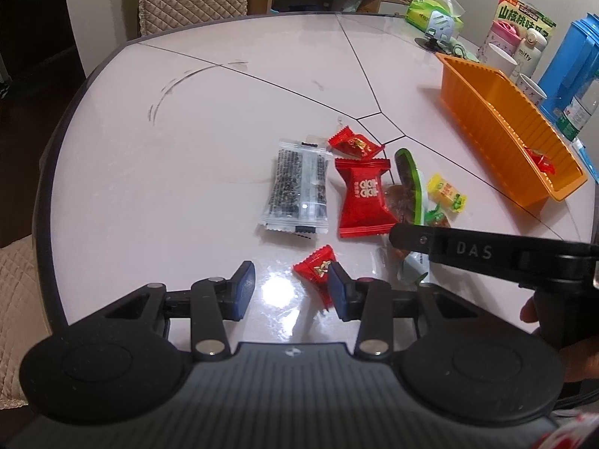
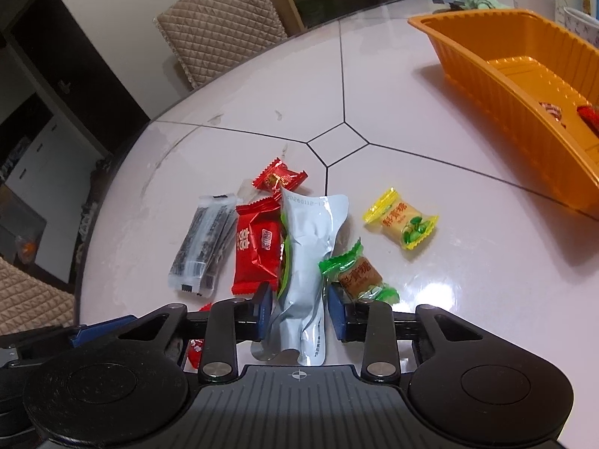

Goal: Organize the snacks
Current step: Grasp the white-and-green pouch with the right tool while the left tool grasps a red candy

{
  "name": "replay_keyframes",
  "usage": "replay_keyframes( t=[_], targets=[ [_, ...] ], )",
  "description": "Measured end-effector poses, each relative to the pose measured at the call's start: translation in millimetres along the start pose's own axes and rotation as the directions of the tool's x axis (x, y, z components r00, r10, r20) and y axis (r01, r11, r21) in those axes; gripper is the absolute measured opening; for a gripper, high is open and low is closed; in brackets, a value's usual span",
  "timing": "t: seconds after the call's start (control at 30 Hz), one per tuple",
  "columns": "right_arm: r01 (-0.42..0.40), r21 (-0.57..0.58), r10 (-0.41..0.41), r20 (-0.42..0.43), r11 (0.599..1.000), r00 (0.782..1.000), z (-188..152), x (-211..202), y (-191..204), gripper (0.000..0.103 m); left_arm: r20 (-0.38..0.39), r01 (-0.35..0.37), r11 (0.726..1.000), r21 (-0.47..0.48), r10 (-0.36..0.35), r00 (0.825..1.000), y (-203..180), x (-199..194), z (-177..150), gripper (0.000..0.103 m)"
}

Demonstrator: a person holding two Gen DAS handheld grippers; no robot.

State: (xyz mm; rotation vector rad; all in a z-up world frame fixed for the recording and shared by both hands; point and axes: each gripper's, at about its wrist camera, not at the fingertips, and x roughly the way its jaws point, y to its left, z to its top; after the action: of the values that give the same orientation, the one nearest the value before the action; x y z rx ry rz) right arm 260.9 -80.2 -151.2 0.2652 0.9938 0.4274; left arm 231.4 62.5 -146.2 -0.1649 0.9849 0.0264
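Note:
Several snacks lie mid-table. My right gripper [image 2: 299, 292] has its pads against both sides of a creased silver pouch [image 2: 309, 247], shut on its near end. Beside it lie a large red packet [image 2: 256, 250], a dark sesame bar [image 2: 204, 243], a small red candy [image 2: 279, 177], a green-brown candy [image 2: 359, 277] and a yellow candy [image 2: 402, 220]. My left gripper [image 1: 290, 273] is open low over the table; another small red candy [image 1: 316, 267] lies by its right finger. The orange tray [image 1: 486, 112] at the right holds red candies [image 1: 539, 159].
Behind the tray stand white mugs [image 1: 499, 54], a blue jug [image 1: 572, 63], a snack box [image 1: 524, 15] and a green tissue pack [image 1: 430, 11]. A quilted chair [image 2: 217, 26] stands at the far table edge. The table's rounded rim [image 1: 75, 112] curves at the left.

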Motion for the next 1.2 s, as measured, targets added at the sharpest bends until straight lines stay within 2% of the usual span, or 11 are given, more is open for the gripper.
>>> replay_keyframes(
  t=[0.23, 0.3, 0.7, 0.93, 1.2],
  targets=[
    [0.016, -0.051, -0.016, 0.003, 0.999, 1.0, 5.2, 5.7, 4.5, 0.035, -0.003, 0.003, 1.0, -0.006, -0.003, 1.0, -1.8, 1.9, 1.8, 0.039],
    [0.011, -0.052, -0.011, 0.001, 0.999, 1.0, 5.4, 6.0, 2.7, 0.031, -0.004, 0.003, 1.0, -0.009, -0.003, 1.0, -2.7, 2.3, 2.2, 0.039],
    [-0.06, -0.071, 0.06, -0.004, 0.996, 0.998, -2.0, -18.2, -7.1, 0.029, -0.008, 0.027, 0.999, -0.047, -0.027, 1.0, -8.9, 8.5, -0.6, 0.039],
    [-0.079, -0.105, 0.08, 0.013, 0.991, 0.997, -2.8, -35.1, -8.7, 0.029, -0.015, 0.012, 1.0, -0.017, -0.012, 1.0, -20.8, 17.9, -2.2, 0.038],
    [-0.064, -0.082, 0.065, 0.008, 0.995, 0.998, -5.6, -46.2, -24.2, 0.029, -0.019, -0.011, 1.0, -0.008, 0.011, 1.0, -23.0, 24.4, -4.5, 0.028]
  ],
)
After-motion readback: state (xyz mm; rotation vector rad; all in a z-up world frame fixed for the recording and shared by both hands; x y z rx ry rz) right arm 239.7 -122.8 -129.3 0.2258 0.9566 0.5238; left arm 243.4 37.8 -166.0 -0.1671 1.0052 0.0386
